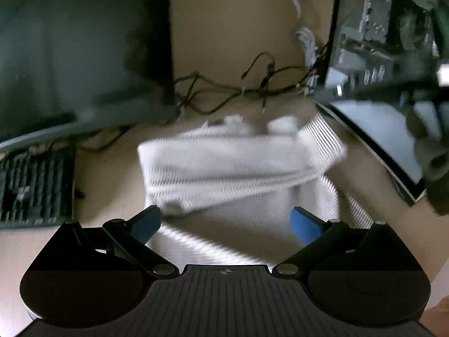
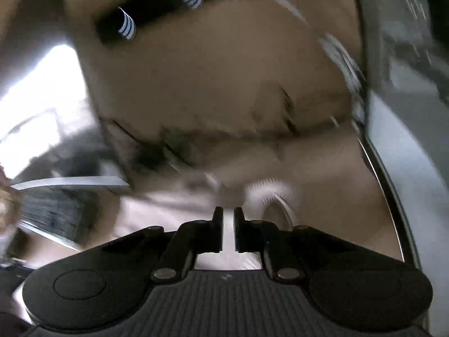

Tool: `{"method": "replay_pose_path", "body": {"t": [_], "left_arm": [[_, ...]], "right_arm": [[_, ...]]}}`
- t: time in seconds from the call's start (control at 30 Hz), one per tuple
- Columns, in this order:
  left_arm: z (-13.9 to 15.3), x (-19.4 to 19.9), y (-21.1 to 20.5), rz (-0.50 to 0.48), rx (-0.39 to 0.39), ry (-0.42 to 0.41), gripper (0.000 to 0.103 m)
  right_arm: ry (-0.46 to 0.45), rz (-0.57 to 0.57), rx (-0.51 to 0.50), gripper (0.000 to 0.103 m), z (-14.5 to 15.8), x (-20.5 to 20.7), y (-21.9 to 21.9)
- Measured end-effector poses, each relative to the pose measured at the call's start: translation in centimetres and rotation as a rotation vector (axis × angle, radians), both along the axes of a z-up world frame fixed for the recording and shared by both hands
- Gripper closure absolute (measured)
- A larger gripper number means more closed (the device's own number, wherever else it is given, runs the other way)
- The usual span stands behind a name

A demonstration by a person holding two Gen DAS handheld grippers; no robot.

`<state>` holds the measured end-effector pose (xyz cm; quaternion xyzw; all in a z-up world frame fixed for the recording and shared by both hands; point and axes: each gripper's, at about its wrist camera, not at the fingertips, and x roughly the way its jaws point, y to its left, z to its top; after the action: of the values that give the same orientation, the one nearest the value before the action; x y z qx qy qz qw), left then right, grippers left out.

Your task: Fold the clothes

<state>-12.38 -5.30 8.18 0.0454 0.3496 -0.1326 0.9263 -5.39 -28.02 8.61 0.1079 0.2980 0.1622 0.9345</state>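
Note:
A white ribbed garment (image 1: pixel 233 163) lies bunched and motion-blurred on the tan table (image 1: pixel 106 174), its upper layer folded across the lower one. My left gripper (image 1: pixel 224 219) is open, with its blue pads (image 1: pixel 146 224) spread wide over the garment's near part and holding nothing. In the right wrist view, my right gripper (image 2: pixel 228 219) has its black fingers (image 2: pixel 217 224) nearly together with a strip of white cloth showing in the narrow gap. A curled ribbed edge of the garment (image 2: pixel 269 193) rises just beyond the right finger. The whole view is blurred.
A black keyboard (image 1: pixel 33 188) and a dark monitor (image 1: pixel 70 56) stand at the left. Tangled cables (image 1: pixel 224 90) run along a cardboard panel (image 1: pixel 238 28) at the back. A pale flat panel with a black border (image 1: pixel 378 140) lies at the right. A black item with striped cuffs (image 2: pixel 157 8) sits far back.

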Motion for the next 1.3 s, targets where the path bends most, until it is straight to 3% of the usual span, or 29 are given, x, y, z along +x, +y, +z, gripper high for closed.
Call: {"method": "replay_pose_path", "body": {"t": [0.13,0.27,0.33,0.4,0.53,0.57,0.6,0.63,0.77,0.8,0.93,1.1,1.17,1.23,1.3], "left_arm": [[0.5,0.4,-2.8,-0.09,0.053,-0.086,0.002],[0.2,0.9,-5.3,-0.169,0.092,-0.097,0.002],[-0.1,1.1,-5.6,-0.188,0.08,-0.081,0.002],[-0.5,1.2,-5.8,-0.197,0.082,-0.068,0.002],[-1.0,1.3,-6.2,-0.202,0.095,-0.056,0.002],[-0.9,1.3,-6.5,-0.209,0.107,-0.072,0.002],[-0.8,1.2,-6.7,-0.216,0.118,-0.088,0.002],[-0.8,1.1,-7.0,-0.225,0.131,-0.107,0.002],[-0.4,1.1,-9.0,-0.277,0.195,-0.228,0.002],[-0.3,1.1,-9.5,-0.29,0.211,-0.258,0.002],[-0.6,2.1,-11.1,-0.323,0.298,-0.352,0.002],[-4.3,5.6,-11.9,-0.346,0.408,-0.272,0.002],[-4.5,5.4,-11.5,-0.348,0.361,-0.226,0.002],[-4.0,4.4,-10.6,-0.363,0.283,-0.192,0.002],[-3.8,3.3,-9.8,-0.36,0.258,-0.178,0.002]], "right_arm": [[-0.064,0.065,0.049,0.099,2.7,-1.2,0.7],[-0.043,-0.014,-0.091,0.095,0.9,-0.6,-0.2],[0.073,-0.089,-0.112,0.075,-1.8,0.1,-1.8],[0.158,-0.133,-0.115,0.07,-4.7,0.1,-3.0],[0.294,-0.148,-0.07,0.068,-9.6,0.6,-3.5],[0.311,-0.146,-0.041,0.08,-10.0,0.8,-3.5],[0.306,-0.149,-0.023,0.083,-9.8,0.7,-3.1],[0.27,-0.133,0.003,0.095,-8.5,0.2,-3.1],[0.102,-0.046,0.109,0.097,-2.2,-1.9,-2.9],[0.062,-0.019,0.119,0.103,-0.6,-2.4,-2.6],[-0.034,0.088,0.126,0.103,3.3,-4.3,-1.4],[-0.026,0.087,0.112,0.103,3.4,-4.0,-0.8],[-0.011,0.041,0.035,0.096,2.6,-3.2,-0.9],[0.034,-0.019,-0.027,0.065,0.9,-2.7,-1.9],[0.104,-0.089,-0.048,0.064,-1.7,-2.0,-3.2]]}}
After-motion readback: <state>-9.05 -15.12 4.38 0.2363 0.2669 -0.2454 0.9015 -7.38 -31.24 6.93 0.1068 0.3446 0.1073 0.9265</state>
